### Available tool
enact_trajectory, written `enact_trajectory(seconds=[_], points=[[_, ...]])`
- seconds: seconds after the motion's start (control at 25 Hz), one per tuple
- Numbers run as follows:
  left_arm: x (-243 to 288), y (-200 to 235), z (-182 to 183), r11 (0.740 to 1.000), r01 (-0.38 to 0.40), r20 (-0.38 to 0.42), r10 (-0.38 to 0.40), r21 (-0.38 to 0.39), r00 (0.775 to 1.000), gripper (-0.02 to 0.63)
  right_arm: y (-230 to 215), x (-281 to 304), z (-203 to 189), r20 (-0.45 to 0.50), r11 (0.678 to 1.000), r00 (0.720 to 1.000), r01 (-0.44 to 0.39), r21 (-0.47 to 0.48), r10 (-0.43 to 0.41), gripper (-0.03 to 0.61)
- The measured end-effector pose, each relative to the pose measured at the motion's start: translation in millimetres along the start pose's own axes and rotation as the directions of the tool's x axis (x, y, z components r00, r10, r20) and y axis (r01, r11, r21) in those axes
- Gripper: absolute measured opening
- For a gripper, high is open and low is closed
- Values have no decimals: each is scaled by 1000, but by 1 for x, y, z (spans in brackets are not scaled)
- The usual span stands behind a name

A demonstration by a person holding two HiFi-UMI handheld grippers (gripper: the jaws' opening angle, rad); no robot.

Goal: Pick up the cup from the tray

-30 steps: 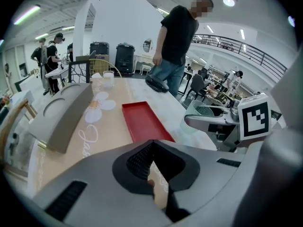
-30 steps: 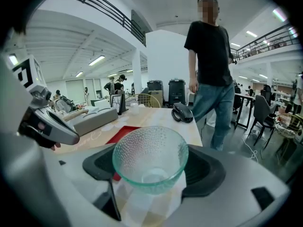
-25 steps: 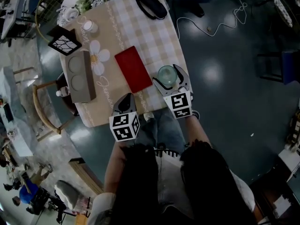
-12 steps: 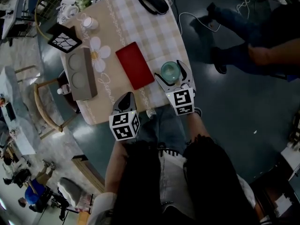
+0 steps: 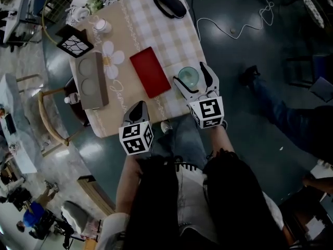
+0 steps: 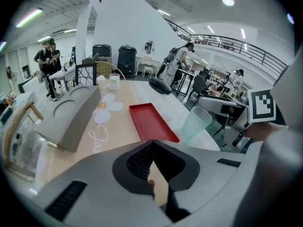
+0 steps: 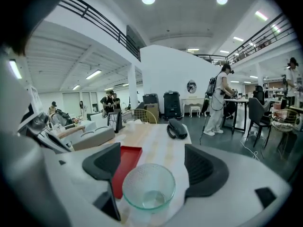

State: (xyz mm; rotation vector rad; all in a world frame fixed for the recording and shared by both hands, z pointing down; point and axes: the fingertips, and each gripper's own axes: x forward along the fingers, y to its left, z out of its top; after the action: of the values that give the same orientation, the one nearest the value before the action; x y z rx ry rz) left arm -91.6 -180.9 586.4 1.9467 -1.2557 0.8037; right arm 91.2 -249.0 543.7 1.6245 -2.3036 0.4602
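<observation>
A checked tablecloth (image 5: 156, 30) is laid over a table in an open hall with a railed mezzanine. The cup (image 7: 148, 186), pale green and translucent, is stood upright on the cloth just right of the red tray (image 5: 150, 72), not on it. It is flanked by the right gripper (image 5: 195, 81), whose jaws are held apart, one on each side, no contact being shown. Only a closing move is judged to be needed. The left gripper (image 5: 137, 111), jaws pressed together and empty, is kept at the near table edge, well apart. Nothing is placed in the way; a grey two-hollow holder (image 5: 89, 82) is seen at the left.
</observation>
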Motion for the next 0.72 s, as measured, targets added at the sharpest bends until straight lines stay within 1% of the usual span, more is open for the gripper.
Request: enact_trajectory(seconds=[0.2,0.36,0.44,0.52,0.6,0.72], points=[[-14,-1,10,1000,6,46,-6,2,999,8,-3,-16,38,68,999,997,39,-8,-38,408],[-28,1,12,1000,6,81,-7,8,997,8,10,-31,54,89,1000,996,10,-21,-8,407],[-36,3,12,1000,5,99,-5,6,995,8,16,-40,62,104,1000,995,8,-15,-6,400],[-44,5,12,1000,4,115,-4,1,993,8,20,-50,70,123,1000,992,26,-8,-25,366],[-52,6,11,1000,6,132,-6,1,991,8,25,-59,76,136,999,989,51,-12,-49,311],[-64,5,12,1000,13,159,-15,12,987,8,36,-72,83,150,997,986,69,-21,-66,267]])
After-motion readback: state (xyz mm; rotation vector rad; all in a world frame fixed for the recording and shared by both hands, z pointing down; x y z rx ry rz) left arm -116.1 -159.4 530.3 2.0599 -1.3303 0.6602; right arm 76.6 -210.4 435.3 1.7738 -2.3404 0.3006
